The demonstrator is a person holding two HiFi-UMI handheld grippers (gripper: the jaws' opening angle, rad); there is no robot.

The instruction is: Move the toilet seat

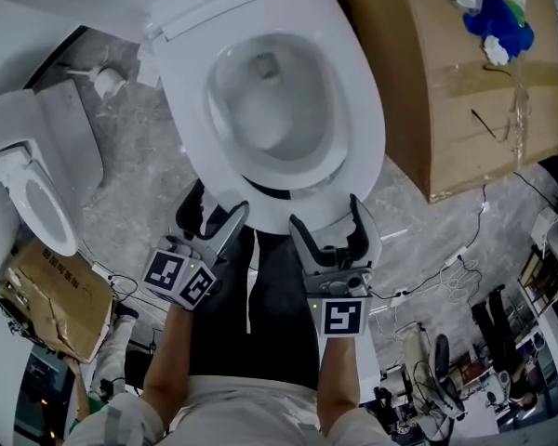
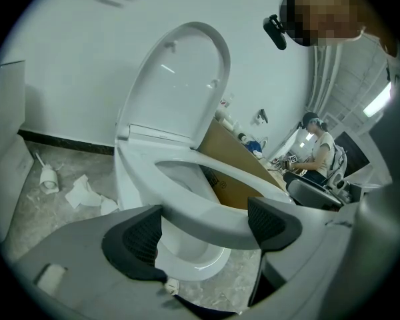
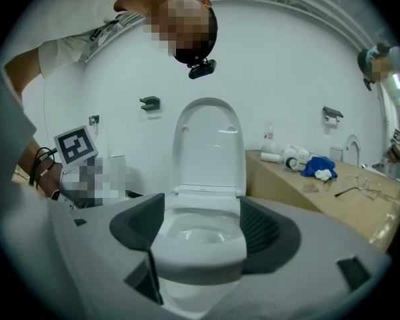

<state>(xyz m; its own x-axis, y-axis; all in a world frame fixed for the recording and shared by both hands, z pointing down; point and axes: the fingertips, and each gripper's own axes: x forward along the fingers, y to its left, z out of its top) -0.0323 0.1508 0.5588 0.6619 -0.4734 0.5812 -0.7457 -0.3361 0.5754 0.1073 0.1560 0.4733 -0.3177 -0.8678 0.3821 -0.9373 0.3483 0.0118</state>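
Head view: white oval plastic toilet seat [image 1: 365, 142] lowered over white ceramic bowl [image 1: 270, 100]; left gripper [image 1: 212, 214], right gripper [image 1: 324, 216] set at front rim, likely for lifting.
Left gripper view: jaws spread, rim bracketed, not clamped.
Right gripper view: jaws wide, seat front between, unpressed.

The toilet seat [image 1: 363, 128] you faced was plain glossy white, the floor [image 1: 139, 137] a mottled grey marbling, the cardboard box [image 1: 428, 100] tan with strips of shiny clear tape, and the cloth [image 1: 500, 24] on it bright blue. Your left claw [image 1: 216, 207] and right claw [image 1: 325, 214] were pale grey with black ribbed pads [image 3: 260, 229], and each bore a cube [image 1: 344, 317] printed with black-and-white square markers. Your trousers [image 1: 279, 305] were black.
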